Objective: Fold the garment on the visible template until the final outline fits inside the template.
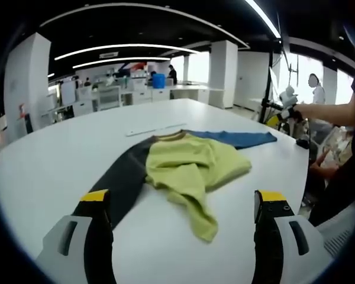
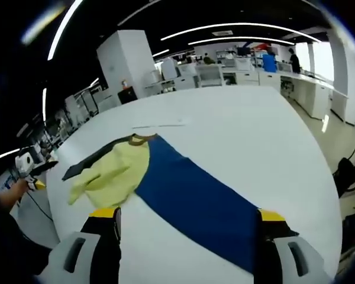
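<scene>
Yellow-green cloth of the garment [image 1: 186,171] is lying bunched on the white table [image 1: 53,171], its dark and blue sleeves spread apart. Both the left gripper [image 1: 180,228] and right gripper [image 2: 189,242] are being held spread and empty. With no template outline being made out, a fold is likely being misjudged, and the bunched layers are at risk of being pinched together.

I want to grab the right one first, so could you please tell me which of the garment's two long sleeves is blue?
The blue long sleeve lies between the right gripper's jaws; the dark grey long sleeve lies by the left gripper.
</scene>
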